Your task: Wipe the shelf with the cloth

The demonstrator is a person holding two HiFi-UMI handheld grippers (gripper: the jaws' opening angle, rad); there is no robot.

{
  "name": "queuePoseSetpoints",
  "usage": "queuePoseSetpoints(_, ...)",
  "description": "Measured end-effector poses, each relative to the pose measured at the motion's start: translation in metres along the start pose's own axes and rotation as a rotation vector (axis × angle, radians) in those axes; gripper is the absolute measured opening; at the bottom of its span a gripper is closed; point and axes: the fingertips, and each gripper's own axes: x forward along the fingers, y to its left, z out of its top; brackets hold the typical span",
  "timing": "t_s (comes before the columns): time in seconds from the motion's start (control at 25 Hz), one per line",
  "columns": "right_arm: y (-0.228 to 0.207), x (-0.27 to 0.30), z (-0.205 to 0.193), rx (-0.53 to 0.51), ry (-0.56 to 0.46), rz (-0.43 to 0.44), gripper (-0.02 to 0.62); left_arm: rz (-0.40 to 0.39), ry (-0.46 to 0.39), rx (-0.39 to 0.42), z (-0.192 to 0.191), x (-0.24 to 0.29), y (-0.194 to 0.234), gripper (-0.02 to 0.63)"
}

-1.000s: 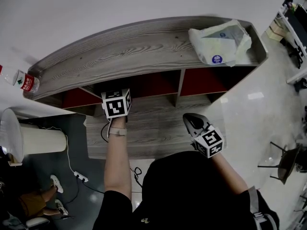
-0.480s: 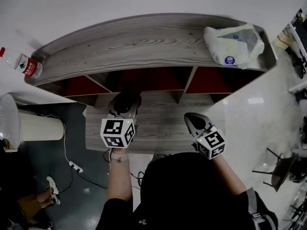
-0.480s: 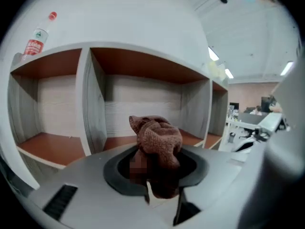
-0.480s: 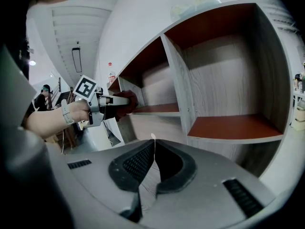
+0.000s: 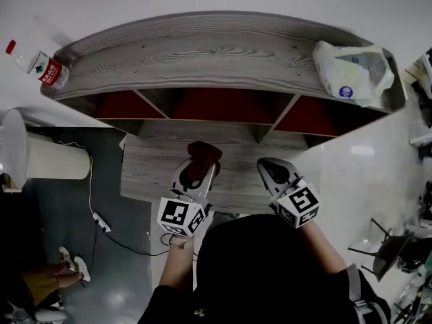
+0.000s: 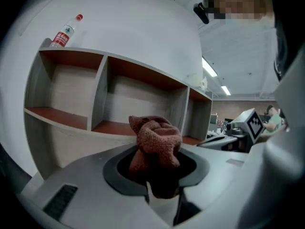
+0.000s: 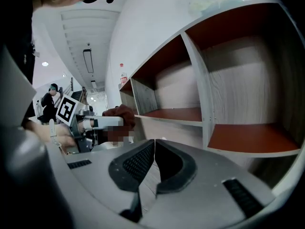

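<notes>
The shelf (image 5: 202, 52) curves across the head view, with a bag (image 5: 354, 73) at its right end and a bottle (image 5: 37, 63) at its left. Both arms are drawn in close to the body, the tools pointing forward over the lower ledge (image 5: 145, 174). The right tool (image 5: 273, 172) has its jaws together and holds nothing. The left tool (image 5: 200, 166) is clamped on the bunched red cloth (image 6: 156, 140), held in front of the middle compartments.

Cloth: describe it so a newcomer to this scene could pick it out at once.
Find the long grey wood-grain shelf unit with red compartments. In front of its middle, over the lower ledge, the left gripper holds the cloth. It is the only reddish-brown, knitted, bunched thing, unlike the white bag on top.
</notes>
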Motion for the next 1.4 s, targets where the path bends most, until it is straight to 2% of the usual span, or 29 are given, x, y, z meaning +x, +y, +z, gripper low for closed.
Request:
queuePoseSetpoints(0.44,0.009,0.008,0.011,-0.027,-0.013,0.055,-0.002,0.006,0.025,-0.01,-0.036,-0.018,-0.013,0.137)
queuePoseSetpoints(0.64,0.01,0.009,0.01,-0.057,-0.003,0.071,-0.002,-0.018,0.052,0.003,-0.044,-0.015,-0.022,0.137)
queuePoseSetpoints(1.0,0.019,0.005,0.019,-0.07,-0.029,0.128,-0.002,-0.049,0.038,-0.005,-0.039,-0.001,-0.026,0.137)
queuePoseSetpoints(1.4,0.004,0.001,0.017,-0.052,-0.049,0.099,-0.002,-0.08,0.029,0.011,-0.029,0.016,-0.028,0.137)
